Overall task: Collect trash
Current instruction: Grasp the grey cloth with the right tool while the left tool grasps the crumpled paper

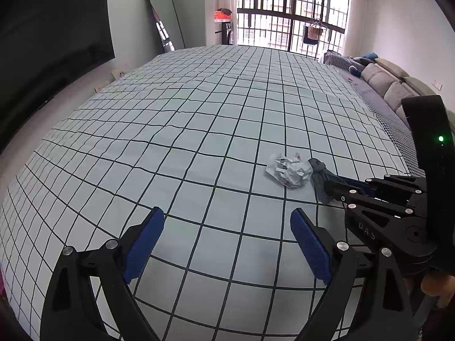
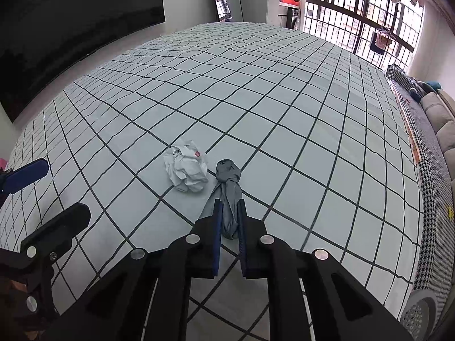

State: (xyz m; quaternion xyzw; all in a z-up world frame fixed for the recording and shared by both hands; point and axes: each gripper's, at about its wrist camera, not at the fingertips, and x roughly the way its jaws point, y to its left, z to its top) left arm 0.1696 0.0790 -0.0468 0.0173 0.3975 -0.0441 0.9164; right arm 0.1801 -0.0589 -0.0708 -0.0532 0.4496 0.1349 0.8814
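Trash on the checked cloth [image 2: 256, 91] comes in two pieces: a crumpled white paper ball [image 2: 187, 172] with some print and a red mark on it, and a knotted grey bag [image 2: 229, 187] lying just to its right. In the right wrist view both sit a little below the middle of the frame, the paper ball slightly left of centre and the grey bag at centre, its knot pointing up the frame and its tail running down toward the camera.

The right gripper [image 2: 229, 207] is closed onto the tail of the grey bag; its two blue-lined fingers [image 2: 217, 227] press the fabric from both sides, with only the bunched material between them. The knot end rests on the cloth just beside the paper ball; whether the two touch cannot be told.

In the left wrist view the paper ball [image 1: 288, 170] lies right of centre, and the grey bag [image 1: 320, 176] reaches from it toward the right gripper [image 1: 330, 187] coming in from the right edge. The left gripper [image 1: 227, 227] fills the lower part of that frame, its jaws spread wide with nothing between them, above bare cloth [image 1: 199, 113] and apart from both pieces. Its blue pad [image 2: 25, 174] also shows at the left edge of the right wrist view.
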